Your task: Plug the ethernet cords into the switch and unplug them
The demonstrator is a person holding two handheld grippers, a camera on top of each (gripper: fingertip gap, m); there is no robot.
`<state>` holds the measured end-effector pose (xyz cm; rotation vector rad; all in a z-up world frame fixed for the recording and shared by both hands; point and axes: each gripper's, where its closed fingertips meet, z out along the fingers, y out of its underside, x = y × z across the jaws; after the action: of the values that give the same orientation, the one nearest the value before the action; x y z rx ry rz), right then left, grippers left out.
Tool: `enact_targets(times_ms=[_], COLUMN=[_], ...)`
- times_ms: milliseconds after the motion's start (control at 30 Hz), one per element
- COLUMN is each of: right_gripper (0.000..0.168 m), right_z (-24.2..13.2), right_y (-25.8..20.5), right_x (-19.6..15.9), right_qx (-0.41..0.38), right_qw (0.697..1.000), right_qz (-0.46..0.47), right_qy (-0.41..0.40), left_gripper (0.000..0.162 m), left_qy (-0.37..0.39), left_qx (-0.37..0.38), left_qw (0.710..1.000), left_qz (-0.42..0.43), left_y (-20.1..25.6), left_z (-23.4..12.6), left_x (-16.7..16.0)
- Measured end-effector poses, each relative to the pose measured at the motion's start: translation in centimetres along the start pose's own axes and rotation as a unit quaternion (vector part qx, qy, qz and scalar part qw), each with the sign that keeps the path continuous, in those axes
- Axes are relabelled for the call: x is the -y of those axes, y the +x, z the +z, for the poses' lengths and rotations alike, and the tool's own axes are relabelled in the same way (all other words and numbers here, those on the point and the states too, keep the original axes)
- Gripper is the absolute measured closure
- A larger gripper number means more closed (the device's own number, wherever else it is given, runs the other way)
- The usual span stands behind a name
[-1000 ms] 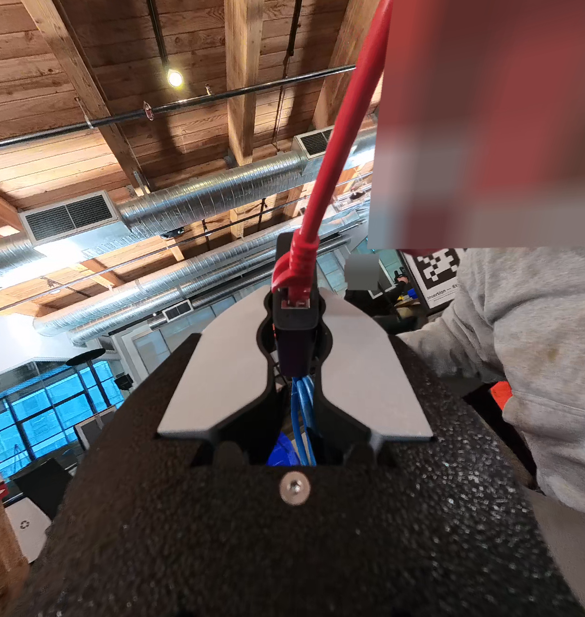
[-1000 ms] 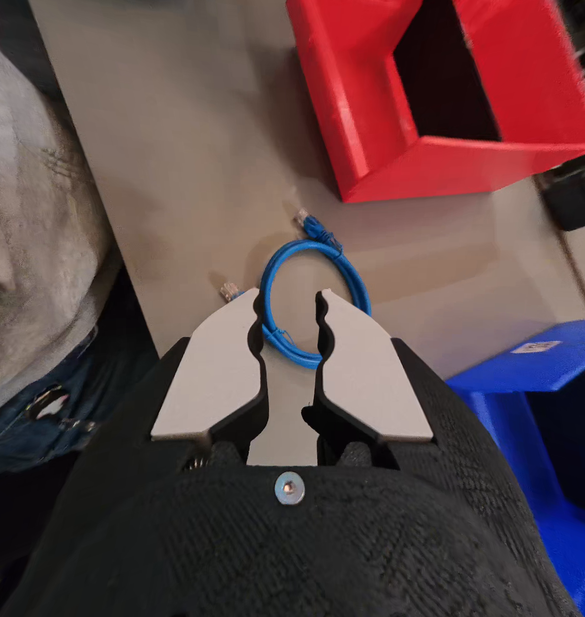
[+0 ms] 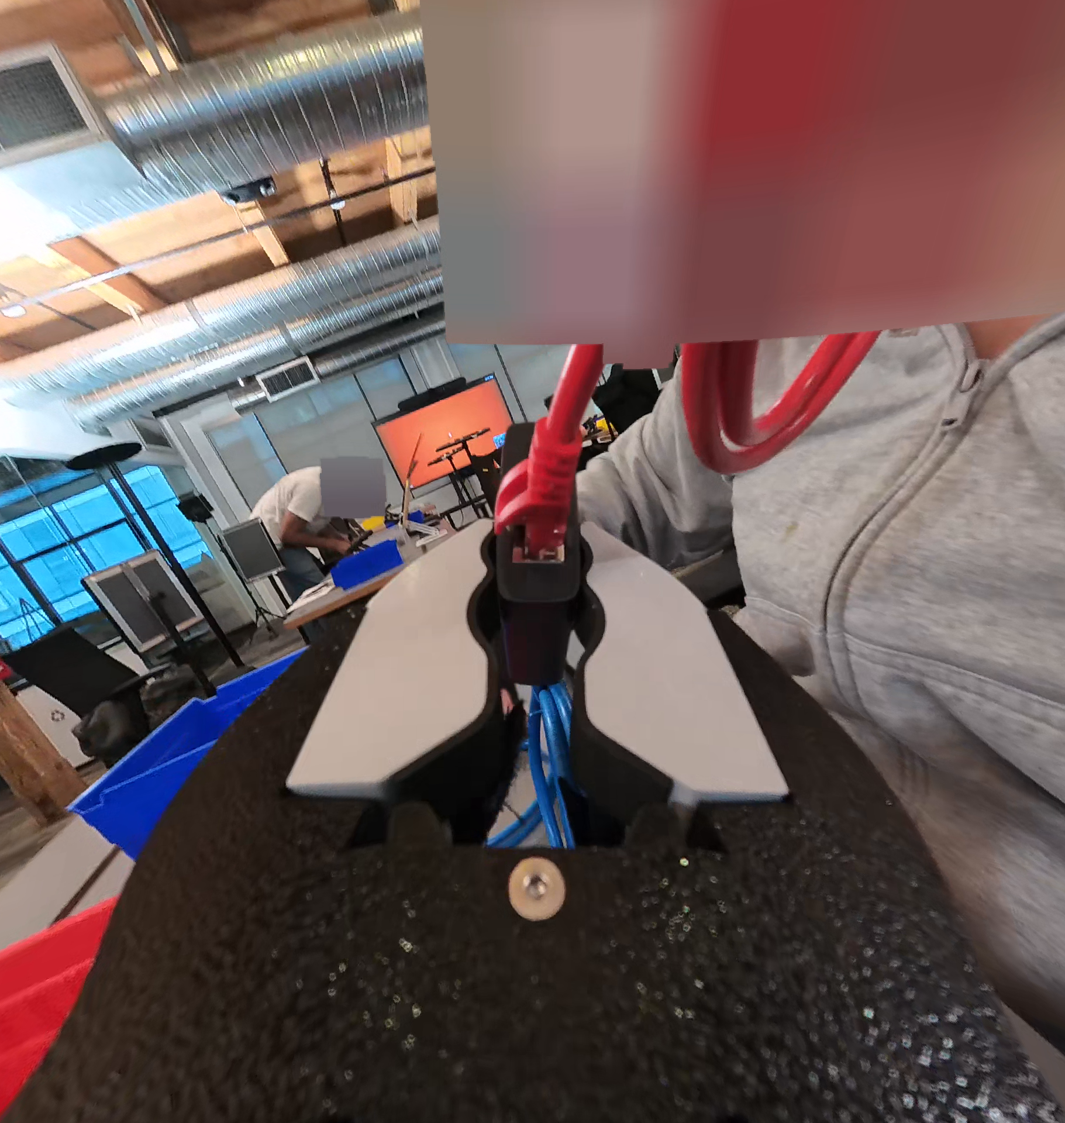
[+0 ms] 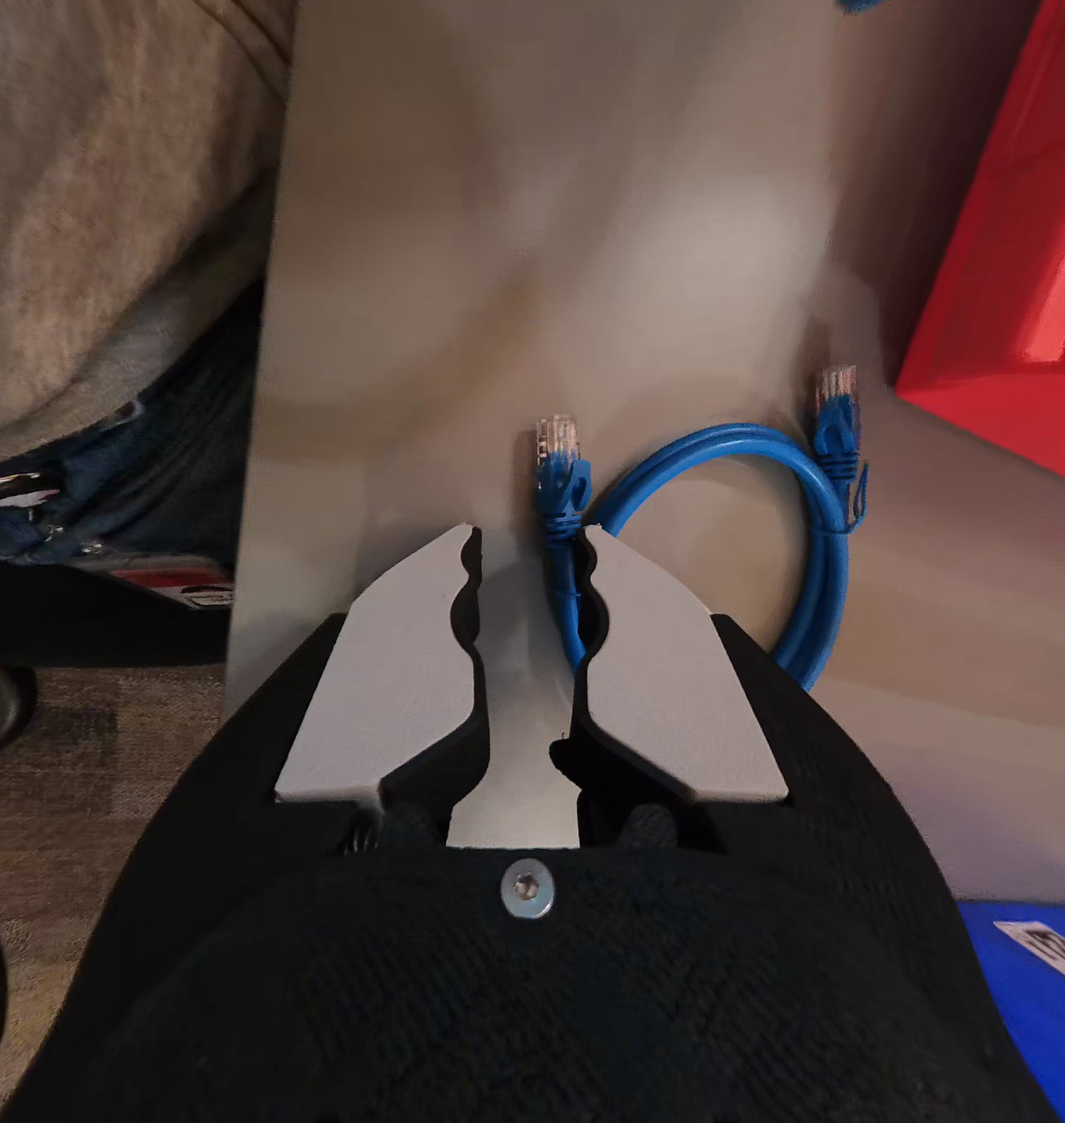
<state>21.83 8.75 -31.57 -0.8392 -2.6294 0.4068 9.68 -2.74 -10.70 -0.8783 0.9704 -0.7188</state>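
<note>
My left gripper (image 3: pixel 536 547) is shut on a black coupler block (image 3: pixel 537 607), held up in the air. A red cable (image 3: pixel 569 419) is plugged into the block's far end and loops up by the person's grey hoodie. A blue cable (image 3: pixel 551 759) hangs from the block's near end between the fingers. My right gripper (image 4: pixel 533 535) is open, low over the tan table (image 4: pixel 578 243). A coiled blue cable (image 4: pixel 815 547) lies there; one plug end (image 4: pixel 560 480) sits just ahead of the right finger, and the cable runs along that finger's inner edge.
A red bin (image 4: pixel 1016 291) stands at the table's right; a blue bin (image 4: pixel 1052 996) at the lower right. The table's left edge (image 4: pixel 256 486) borders the person's body. In the left wrist view a blue bin (image 3: pixel 171 765) and a red bin (image 3: pixel 25 996) show below. Some 25 centimeters of space lies between my two pairs of fingers.
The left gripper has tilted down from the ceiling toward the room, still holding the block. The right gripper has swung left and closer, so the blue cable's plug now lies by its right finger.
</note>
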Motion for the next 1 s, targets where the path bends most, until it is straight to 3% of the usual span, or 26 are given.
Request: enact_targets(times_ms=[467,767,900,1000], right_gripper=[0.136,0.153,0.154,0.154], right_z=[0.3,1.0,-2.6,-7.0], right_y=[2.0,1.6,2.0,4.0], right_x=[-0.9,0.2,2.6,5.0], right_qx=[0.046,0.083,0.111,0.071], right_qw=[0.996,0.992,0.98,0.974], right_qz=[0.081,0.087,0.11,0.1], right_qy=[0.004,0.031,0.12,0.189], left_gripper=[0.142,0.142,0.141,0.142], left_qy=[0.003,-0.023,-0.068,-0.116], left_qx=[0.005,-0.001,-0.021,-0.048], left_qw=[1.0,1.0,0.994,0.976], left_qz=[-0.015,0.013,0.089,0.178], left_y=[-0.7,-0.5,0.7,1.4], left_z=[-0.9,-1.0,-0.1,1.3], left_x=[-1.4,-2.9,-3.4,-3.4])
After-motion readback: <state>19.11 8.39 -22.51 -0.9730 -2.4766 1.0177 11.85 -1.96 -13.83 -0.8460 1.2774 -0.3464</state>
